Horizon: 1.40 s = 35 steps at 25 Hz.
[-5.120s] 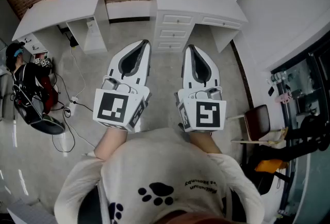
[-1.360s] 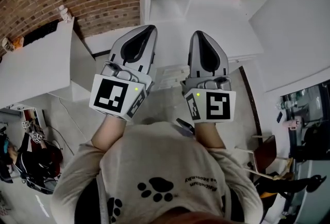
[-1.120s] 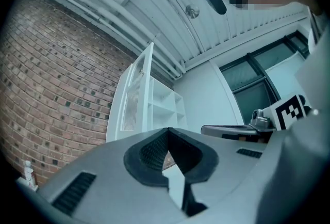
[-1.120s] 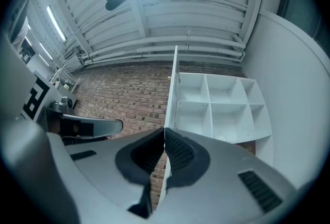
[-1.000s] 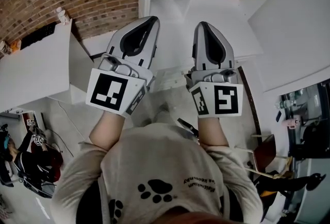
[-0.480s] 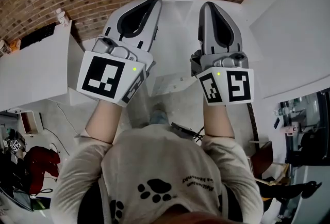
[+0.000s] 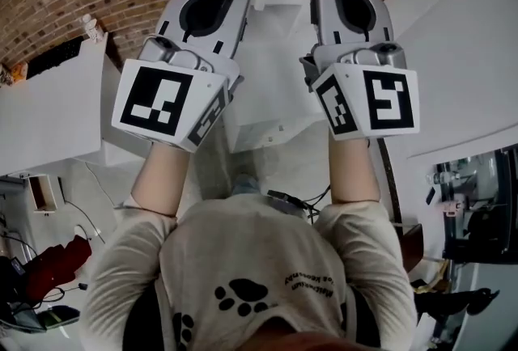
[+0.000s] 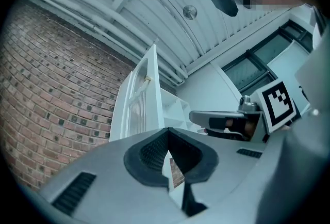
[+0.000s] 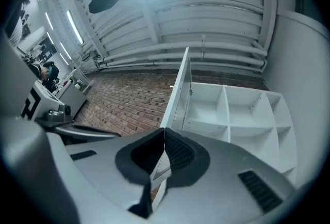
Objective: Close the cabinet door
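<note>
Presently both tools are held up side by side in front of the person, each tilted upward enough that ribbed ceiling (image 9: 216, 16) fills the top of either gripper view. The left gripper (image 8: 167, 132) has its jaws pressed together at the tips, with nothing between the dark pads; only a sliver of background shows through the notch behind them. The right gripper (image 9: 164, 132) is the same, pads meeting and nothing pinched. The cabinet door (image 9: 178, 89) stands open. From the right gripper it sits straight beyond the closed tips, seen nearly edge-on and upright, apart from the pads. Just to the right of that line lie the white cubbies (image 9: 232, 109) of the cabinet, bare as far as can be seen. To the left of the tips runs the brick wall (image 9: 124, 101). From the left gripper the same door rises beyond the tips and slightly to their left, its slatted face turned toward the camera, and the other tool shows off to the right at about the same height. In the head view both tips point toward the white shelving at the top of frame — whether either one touches it cannot be told there. A white desk (image 7: 48, 115) lies well off to the left gripper's outer side.
</note>
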{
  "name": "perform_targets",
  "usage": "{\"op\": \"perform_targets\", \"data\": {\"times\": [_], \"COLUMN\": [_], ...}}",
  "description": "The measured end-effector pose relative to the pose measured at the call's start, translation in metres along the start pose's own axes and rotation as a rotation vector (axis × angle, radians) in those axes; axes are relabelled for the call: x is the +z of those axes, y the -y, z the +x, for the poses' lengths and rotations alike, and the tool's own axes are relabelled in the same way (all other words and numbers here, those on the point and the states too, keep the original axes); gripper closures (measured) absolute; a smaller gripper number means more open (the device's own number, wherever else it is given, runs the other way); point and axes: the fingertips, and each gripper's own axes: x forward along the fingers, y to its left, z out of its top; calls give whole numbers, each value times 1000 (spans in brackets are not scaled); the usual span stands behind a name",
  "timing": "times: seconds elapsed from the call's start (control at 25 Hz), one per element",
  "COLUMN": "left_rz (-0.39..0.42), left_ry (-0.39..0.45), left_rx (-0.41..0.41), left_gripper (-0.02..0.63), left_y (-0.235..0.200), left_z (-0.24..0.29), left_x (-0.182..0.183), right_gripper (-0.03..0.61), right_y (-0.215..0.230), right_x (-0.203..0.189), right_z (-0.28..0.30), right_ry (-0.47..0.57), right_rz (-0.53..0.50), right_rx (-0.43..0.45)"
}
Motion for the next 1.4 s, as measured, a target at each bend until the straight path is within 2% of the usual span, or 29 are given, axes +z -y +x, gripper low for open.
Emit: {"op": "perform_targets", "data": {"times": [0.12, 0.4, 0.72, 0.84, 1.04, 1.2, 1.4], "left_rz": [11, 32, 29, 55, 76, 72, 45], "left_ry": [5, -6, -18, -9, -12, -22, -25], "left_rx": [4, -8, -24, 12, 28, 32, -2], "left_gripper": [604, 604, 604, 604, 604, 604, 604], "left_y": [-4, -15, -21, -27, -25, -33, -35], "left_z": [8, 33, 58, 61, 59, 60, 61], "left_x": [3, 12, 17, 21, 21, 16, 14], "right_gripper": [568, 566, 562, 515, 476, 442, 426], "right_y": [4, 8, 18, 17, 5, -2, -3], "right_x": [13, 7, 4, 7, 8, 8, 6], "right_z": [17, 44, 66, 73, 73, 83, 90], "right_ry": [8, 0, 9, 21, 26, 13, -11], "right_rz": [-26, 59, 97, 111, 129, 130, 126], "right_rx": [7, 58, 152, 220, 308, 317, 268]}}
